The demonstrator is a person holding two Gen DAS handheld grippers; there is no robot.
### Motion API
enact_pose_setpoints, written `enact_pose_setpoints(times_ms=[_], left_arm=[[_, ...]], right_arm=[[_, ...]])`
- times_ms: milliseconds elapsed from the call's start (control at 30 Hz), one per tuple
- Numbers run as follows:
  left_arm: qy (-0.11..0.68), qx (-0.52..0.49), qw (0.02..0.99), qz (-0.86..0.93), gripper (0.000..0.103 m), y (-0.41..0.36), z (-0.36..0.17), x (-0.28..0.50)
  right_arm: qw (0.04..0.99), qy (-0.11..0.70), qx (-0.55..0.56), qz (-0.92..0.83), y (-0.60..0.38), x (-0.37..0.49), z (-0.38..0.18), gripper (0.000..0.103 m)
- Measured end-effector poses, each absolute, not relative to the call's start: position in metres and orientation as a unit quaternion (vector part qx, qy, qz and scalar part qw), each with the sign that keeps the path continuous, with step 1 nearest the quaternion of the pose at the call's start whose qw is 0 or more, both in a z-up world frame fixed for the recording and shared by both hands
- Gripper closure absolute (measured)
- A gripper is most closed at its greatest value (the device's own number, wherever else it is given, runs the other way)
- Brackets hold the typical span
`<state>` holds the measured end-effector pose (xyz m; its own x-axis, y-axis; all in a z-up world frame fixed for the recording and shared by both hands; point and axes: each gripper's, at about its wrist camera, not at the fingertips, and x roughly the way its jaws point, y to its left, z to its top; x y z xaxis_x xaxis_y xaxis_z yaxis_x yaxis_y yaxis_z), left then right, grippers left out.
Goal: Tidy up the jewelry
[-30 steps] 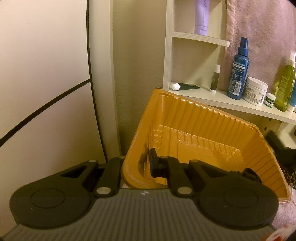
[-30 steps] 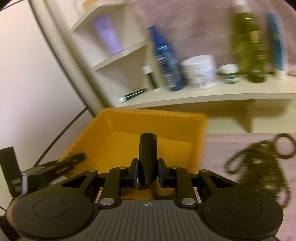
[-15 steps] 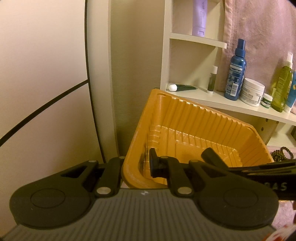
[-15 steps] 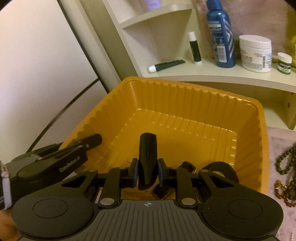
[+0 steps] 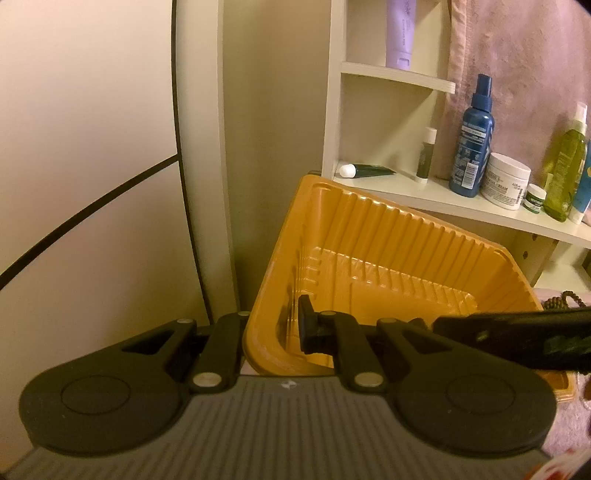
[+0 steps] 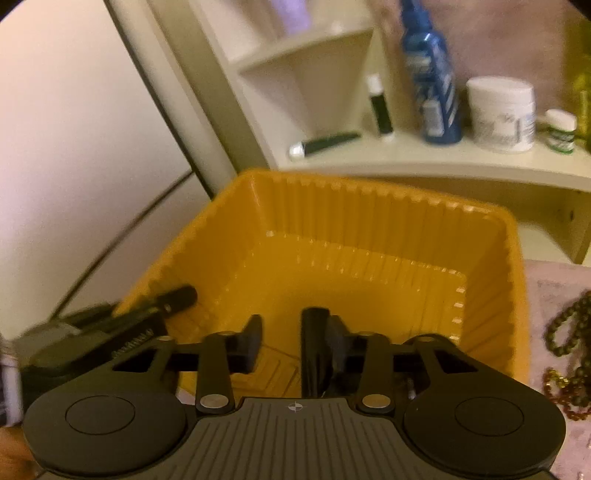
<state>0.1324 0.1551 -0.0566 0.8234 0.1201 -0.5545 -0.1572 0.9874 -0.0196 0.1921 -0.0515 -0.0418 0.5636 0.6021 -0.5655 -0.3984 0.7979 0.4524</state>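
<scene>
The yellow ribbed tray (image 5: 388,236) sits tilted against the foot of a white shelf unit (image 5: 424,192), close to a pale wall panel (image 5: 92,147) crossed by a dark line. The left gripper (image 5: 271,330) is clenched on the tray's near wall, one finger outside and one inside. The right gripper (image 6: 295,343) hangs over the tray's hollow. Its fingers (image 6: 253,341) have just been opening and now stand released, with an upright black piece (image 6: 314,343) between them. The piece lies close against the right-hand finger and clear of the left-hand one. What this piece is cannot be told. On the shelf stand a blue spray bottle (image 5: 474,136), a white jar (image 5: 506,181), a small green-labelled pot (image 5: 535,197), a green bottle (image 5: 563,173), a slim stick (image 5: 426,155) and a dark tube with a white cap (image 5: 365,170) lying flat. A lilac tube (image 5: 400,33) stands one shelf higher, and a pink towel (image 5: 517,55) hangs behind. The left wrist view shows the right gripper only as a dark blurred bar crossing the tray's right corner, with a few dark beads (image 5: 565,299) just past the rim. The right wrist view, itself blurred, shows more of the jewelry. Strings of dark green beads (image 6: 569,325) and amber ones (image 6: 565,391) lie on the pink cloth (image 6: 554,280) over the desk, beside the tray's right wall and outside it. It also shows the left gripper's finger reaching in at the tray's left wall.
</scene>
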Motion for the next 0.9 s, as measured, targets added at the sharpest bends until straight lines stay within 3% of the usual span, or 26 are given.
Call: enact_pose_setpoints(times_ms=[300, 900], left_arm=[[0.289, -0.029, 0.954, 0.075, 0.092, 0.154, -0.057, 0.135], [0.304, -0.025, 0.949, 0.08, 0.092, 0.155, -0.058, 0.138]], right_arm=[[0.886, 0.349, 0.188, 0.241, -0.128, 0.153, -0.033, 0.049], [0.89, 0.416, 0.157, 0.101, -0.24, 0.112, -0.072, 0.05]])
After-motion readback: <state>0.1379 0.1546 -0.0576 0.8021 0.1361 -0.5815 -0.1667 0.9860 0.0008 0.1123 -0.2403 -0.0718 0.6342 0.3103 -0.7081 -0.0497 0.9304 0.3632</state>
